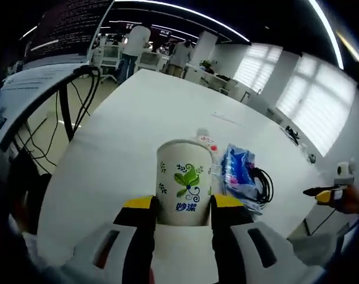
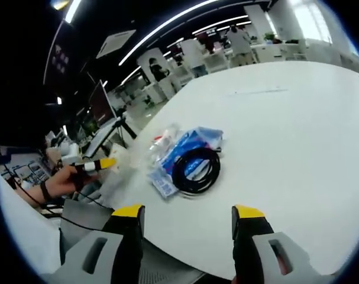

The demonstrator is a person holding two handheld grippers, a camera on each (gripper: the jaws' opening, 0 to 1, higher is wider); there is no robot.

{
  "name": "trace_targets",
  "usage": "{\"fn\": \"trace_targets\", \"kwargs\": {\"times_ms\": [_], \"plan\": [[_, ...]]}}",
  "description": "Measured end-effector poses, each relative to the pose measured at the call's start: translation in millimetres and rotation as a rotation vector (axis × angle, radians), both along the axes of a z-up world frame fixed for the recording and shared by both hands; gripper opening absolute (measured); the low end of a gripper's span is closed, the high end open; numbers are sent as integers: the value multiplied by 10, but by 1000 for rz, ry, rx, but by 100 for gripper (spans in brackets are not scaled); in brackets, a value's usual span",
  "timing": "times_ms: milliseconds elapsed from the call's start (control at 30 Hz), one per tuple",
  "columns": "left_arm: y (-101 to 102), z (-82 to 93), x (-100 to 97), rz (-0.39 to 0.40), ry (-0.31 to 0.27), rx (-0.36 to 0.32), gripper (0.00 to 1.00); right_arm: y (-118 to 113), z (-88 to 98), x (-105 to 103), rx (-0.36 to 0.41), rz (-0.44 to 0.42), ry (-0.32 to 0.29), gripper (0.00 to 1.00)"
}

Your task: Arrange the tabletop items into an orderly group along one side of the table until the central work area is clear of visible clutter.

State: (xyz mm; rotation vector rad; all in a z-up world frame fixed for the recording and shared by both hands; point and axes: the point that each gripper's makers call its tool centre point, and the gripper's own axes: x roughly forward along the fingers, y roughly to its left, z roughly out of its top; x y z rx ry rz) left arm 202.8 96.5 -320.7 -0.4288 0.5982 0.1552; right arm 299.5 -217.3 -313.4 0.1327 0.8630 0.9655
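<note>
Cup [image 1: 184, 183] apparently clamped between left hand-held gripper [image 1: 184, 203] jaws, blue packet [image 1: 239, 171] beside

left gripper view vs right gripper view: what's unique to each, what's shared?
Left gripper view alone: the left tool shut on a white paper cup with a green leaf print, held over the table edge. Right gripper view alone: the right tool, open, holding nothing, and a hand. Shared: the white table, the blue packet, the black cable coil and the small bottle beside it.
</note>
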Motion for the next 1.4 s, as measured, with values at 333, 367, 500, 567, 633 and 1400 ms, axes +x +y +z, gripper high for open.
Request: {"fn": "trace_targets", "kwargs": {"times_ms": [333,367,500,567,633,1400], "plan": [[-191,26,-6,-81,-7,26,36,54,17,-46,1,24,3,60],[-218,31,-5,-89,-6,28,36,55,7,-39,2,26,5,60],[-244,29,10,-120,-1,46,36,70,20,-60,3,32,6,60],[-267,41,21,-141,-3,49,36,80,15,-70,3,35,7,60],[-354,61,40,-164,-4,57,36,92,9,-79,2,38,8,59],[-1325,113,194,-523,-11,131,36,365,31,-164,32,113,8,58]]}}
